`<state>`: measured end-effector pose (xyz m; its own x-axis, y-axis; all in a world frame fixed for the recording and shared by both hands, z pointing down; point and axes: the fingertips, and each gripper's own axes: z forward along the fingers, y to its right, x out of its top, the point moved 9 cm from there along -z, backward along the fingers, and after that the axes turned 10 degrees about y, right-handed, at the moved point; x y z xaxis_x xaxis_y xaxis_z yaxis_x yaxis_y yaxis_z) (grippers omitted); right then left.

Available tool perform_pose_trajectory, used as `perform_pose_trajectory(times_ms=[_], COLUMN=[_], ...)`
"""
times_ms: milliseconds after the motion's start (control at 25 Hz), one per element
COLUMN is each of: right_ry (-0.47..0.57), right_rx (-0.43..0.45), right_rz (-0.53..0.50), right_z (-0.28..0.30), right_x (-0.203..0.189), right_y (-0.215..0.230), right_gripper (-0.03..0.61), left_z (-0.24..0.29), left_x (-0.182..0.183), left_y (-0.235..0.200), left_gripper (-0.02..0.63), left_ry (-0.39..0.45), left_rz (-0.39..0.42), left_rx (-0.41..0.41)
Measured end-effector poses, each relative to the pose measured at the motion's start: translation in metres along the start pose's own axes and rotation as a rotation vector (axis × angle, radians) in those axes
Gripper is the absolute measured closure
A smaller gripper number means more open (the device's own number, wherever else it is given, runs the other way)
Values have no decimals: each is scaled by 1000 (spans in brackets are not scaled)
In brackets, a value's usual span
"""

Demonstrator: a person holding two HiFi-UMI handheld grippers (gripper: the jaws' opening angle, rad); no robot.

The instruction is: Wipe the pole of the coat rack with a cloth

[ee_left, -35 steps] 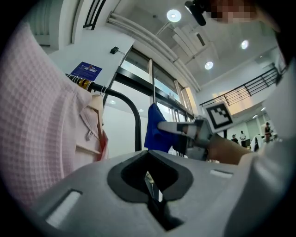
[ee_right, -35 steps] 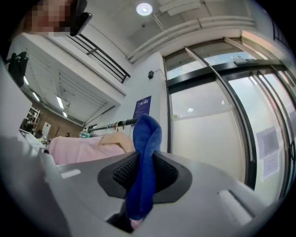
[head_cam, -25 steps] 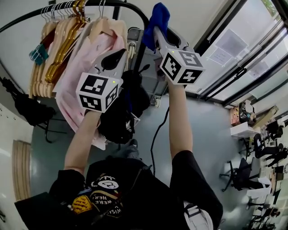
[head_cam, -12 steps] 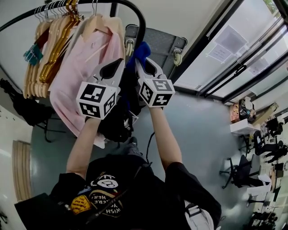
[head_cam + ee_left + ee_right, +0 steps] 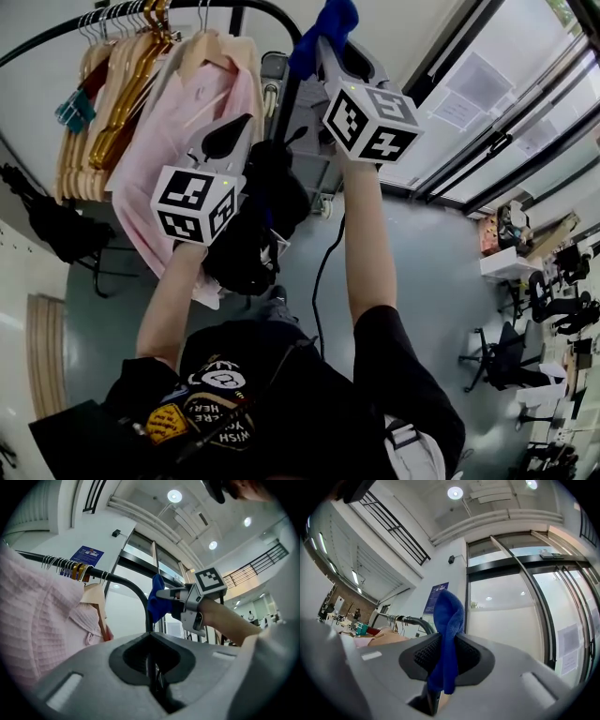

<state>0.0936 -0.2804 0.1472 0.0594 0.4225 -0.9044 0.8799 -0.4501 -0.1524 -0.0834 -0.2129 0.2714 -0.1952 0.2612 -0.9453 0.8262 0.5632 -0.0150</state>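
Cloth (image 5: 325,26) in right tongs (image 5: 330,47), against pole (image 5: 289,94); shirt lettering (image 5: 217,405) "WERE HERE".

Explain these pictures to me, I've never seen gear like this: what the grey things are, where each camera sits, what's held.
A person holds a grey claw in each hand; the marker cubes are part of them. One picture is from a head camera looking down; the other two from cameras riding on each claw. The right claw is shut on a blue cloth, up beside the black pole of a coat rack. The left claw is shut, empty. A pink shirt and wooden hangers hang there.
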Motion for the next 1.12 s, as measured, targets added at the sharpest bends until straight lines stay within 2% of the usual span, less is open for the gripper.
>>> perform_pose_trajectory(times_ms=[120,280,360,440,600,800,920,1000,1120], right_ry=[-103,-202,-219,-205,-232,7,18,-39,-89], right_rx=[4,-43,-43,-26,19,51,67,64,34], right_rz=[1,58,69,67,44,12,-64,-78,-58], right_z=[-7,-53,-75,-85,-80,-42,-8,5,-7], right_x=[-35,-126,-162,-175,-156,-51,-2,-2,-44], right_y=[-5,-22,-33,-38,-30,-6,2,3,-2], right_gripper=[503,505,503,502,502,502,502,502,503], left_z=[-3,0,2,5,7,5,7,6,3], left_x=[-3,-15,-22,-28,-31,-23,-18,-16,-15], left_y=[0,0,1,3,4,3,3,2,0], left_gripper=[609,609,609,609,609,609,609,609,609], left_ry=[-4,-21,-32,-41,-45,-31,-26,-23,-20], left_rz=[-6,-26,-34,-41,-51,-45,-34,-27,-20], left_rx=[6,13,14,10,3,6,10,16,29])
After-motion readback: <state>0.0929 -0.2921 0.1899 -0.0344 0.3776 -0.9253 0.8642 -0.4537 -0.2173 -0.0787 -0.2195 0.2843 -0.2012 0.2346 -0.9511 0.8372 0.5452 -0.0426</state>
